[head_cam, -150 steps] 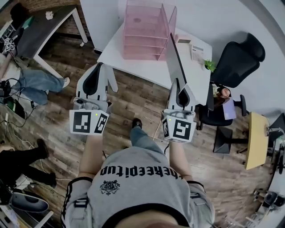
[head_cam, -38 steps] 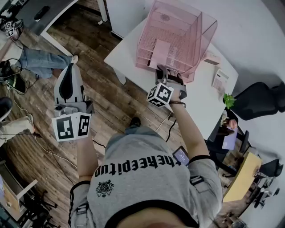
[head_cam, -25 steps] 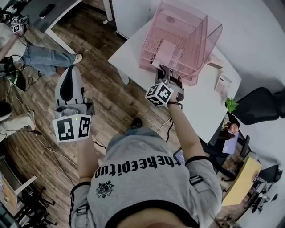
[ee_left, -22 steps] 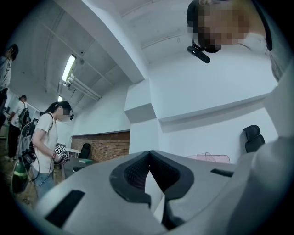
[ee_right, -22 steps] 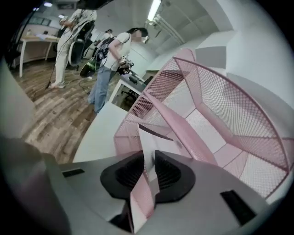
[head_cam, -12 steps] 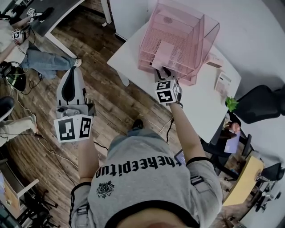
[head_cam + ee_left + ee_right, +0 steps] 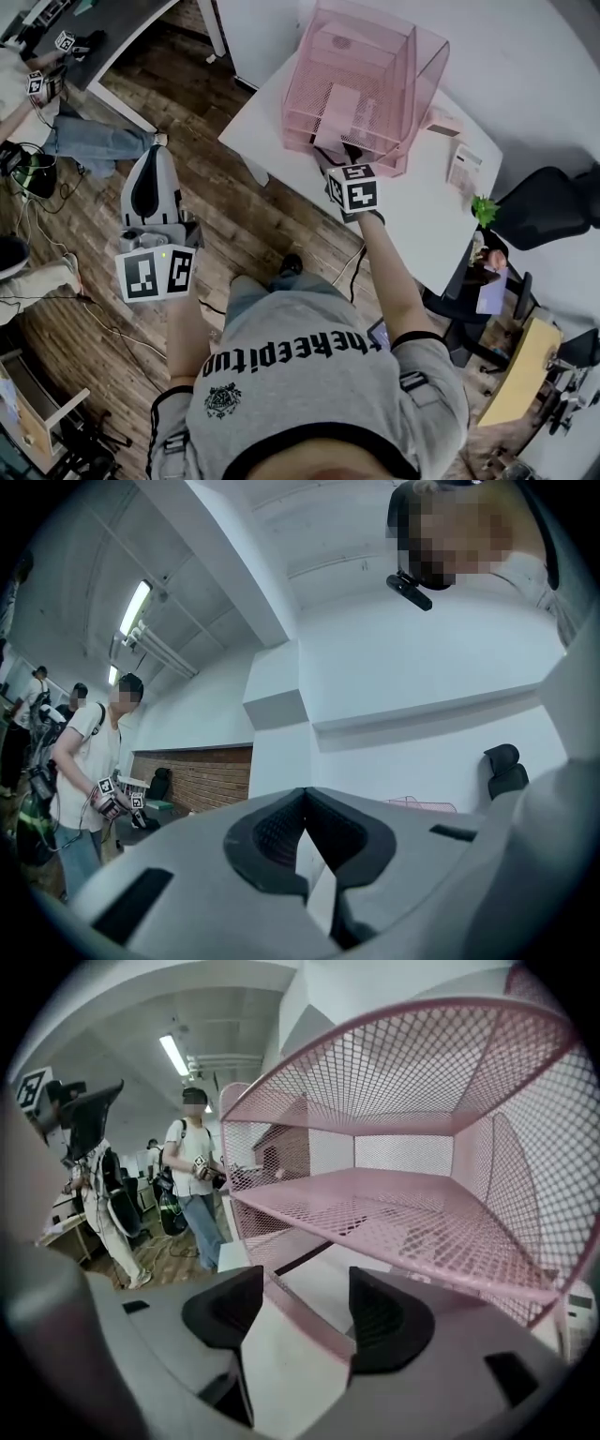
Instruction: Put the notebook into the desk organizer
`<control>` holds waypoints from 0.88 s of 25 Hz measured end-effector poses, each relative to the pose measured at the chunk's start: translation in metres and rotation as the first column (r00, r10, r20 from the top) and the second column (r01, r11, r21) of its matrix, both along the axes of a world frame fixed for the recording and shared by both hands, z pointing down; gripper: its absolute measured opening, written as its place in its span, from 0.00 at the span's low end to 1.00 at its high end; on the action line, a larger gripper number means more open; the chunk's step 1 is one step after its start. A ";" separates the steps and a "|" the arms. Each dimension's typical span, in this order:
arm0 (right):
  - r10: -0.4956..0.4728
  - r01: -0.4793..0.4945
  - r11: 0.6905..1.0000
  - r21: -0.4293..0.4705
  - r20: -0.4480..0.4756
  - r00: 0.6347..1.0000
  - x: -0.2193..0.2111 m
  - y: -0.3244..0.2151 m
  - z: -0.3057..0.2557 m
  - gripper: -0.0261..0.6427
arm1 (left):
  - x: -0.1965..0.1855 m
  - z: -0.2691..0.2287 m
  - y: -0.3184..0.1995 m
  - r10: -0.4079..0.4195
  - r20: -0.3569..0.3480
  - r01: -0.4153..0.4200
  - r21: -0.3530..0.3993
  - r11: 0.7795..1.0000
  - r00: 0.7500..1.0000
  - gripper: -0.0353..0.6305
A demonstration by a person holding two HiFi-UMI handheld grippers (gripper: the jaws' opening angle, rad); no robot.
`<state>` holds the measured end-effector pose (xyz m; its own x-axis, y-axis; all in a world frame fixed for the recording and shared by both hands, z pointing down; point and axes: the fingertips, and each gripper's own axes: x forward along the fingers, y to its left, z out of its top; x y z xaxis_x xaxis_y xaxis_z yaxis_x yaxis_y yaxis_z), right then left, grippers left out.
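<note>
The right fingers (image 7: 386,1321) stand as wide apart as they go and have just been opening. They grip nothing. The pink front rim of the desk organizer (image 7: 361,70) crosses the gap between them, and neither pad touches it.

The notebook (image 7: 339,112) lies free, flat inside the organizer, with its near end toward those fingers. It seems to be on a low tier, though I cannot say for certain which one.

The left fingers (image 7: 272,841) are closed tip to tip on nothing. They are held out over the wooden floor, well apart from the white surface (image 7: 422,220).

The step in hand looks like the release, so the task seems all but done. The next move probably calls for drawing the right fingers straight back, kept wide. That way neither pad should snag the rim or drag the notebook's near end out again. If the notebook sits proud of the tier, a light push inward may be needed first.

By count:
- one notebook
- one pink mesh organizer, with two mesh shelves visible in the right gripper view
- two pairs of fingers
- one white surface
- one small green plant (image 7: 485,208) at the edge of that surface
- one black chair (image 7: 553,211) beyond it
</note>
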<state>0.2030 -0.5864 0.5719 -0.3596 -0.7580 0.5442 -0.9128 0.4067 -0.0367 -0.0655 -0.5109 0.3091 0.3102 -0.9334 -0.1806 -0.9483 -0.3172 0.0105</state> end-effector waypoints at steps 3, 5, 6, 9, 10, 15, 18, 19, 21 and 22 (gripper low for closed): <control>0.023 -0.023 1.000 -0.005 0.067 0.997 -0.004 0.011 -0.007 0.43 | 0.005 -0.003 -0.001 0.030 0.004 -0.030 0.007 1.000 1.000 0.06; 0.050 -0.050 0.999 0.002 0.121 0.991 -0.004 0.020 -0.016 0.42 | 0.010 -0.006 -0.003 0.059 0.006 -0.059 0.011 0.998 0.998 0.06; 0.068 -0.070 0.998 0.009 0.138 0.988 -0.003 0.024 -0.022 0.40 | 0.012 -0.007 -0.004 0.076 0.006 -0.076 0.013 0.997 0.997 0.06; 0.134 -0.143 0.988 0.052 0.149 0.980 0.003 0.036 -0.040 0.16 | 0.020 -0.012 -0.007 0.130 0.003 -0.131 0.020 0.991 0.991 0.06; 0.154 -0.166 0.983 0.071 0.149 0.977 0.005 0.040 -0.047 0.07 | 0.023 -0.014 -0.008 0.148 0.003 -0.148 0.023 0.989 0.989 0.06; 0.228 -0.255 0.955 0.153 0.176 0.958 0.010 0.060 -0.082 0.04 | 0.036 -0.019 -0.012 0.239 -0.001 -0.239 0.027 0.971 0.971 0.06; 0.270 -0.309 0.930 0.201 0.199 0.942 0.012 0.074 -0.104 0.04 | 0.043 -0.021 -0.012 0.292 -0.006 -0.292 0.027 0.956 0.956 0.06; 0.283 -0.324 0.920 0.218 0.201 0.938 0.012 0.079 -0.111 0.04 | 0.045 -0.022 -0.012 0.309 -0.007 -0.308 0.026 0.951 0.951 0.06; 0.304 -0.349 0.902 0.254 0.201 0.931 0.011 0.088 -0.125 0.04 | 0.049 -0.023 -0.010 0.342 -0.009 -0.341 0.026 0.940 0.940 0.06; 0.314 -0.360 0.893 0.270 0.201 0.928 0.011 0.092 -0.132 0.04 | 0.052 -0.023 -0.009 0.358 -0.009 -0.358 0.026 0.933 0.934 0.06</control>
<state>0.2140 -0.4940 0.4402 -0.1121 -0.9655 0.2351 -0.9902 0.0887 -0.1079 -0.0136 -0.5197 0.2859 0.6204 -0.7564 -0.2075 -0.7717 -0.6359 0.0105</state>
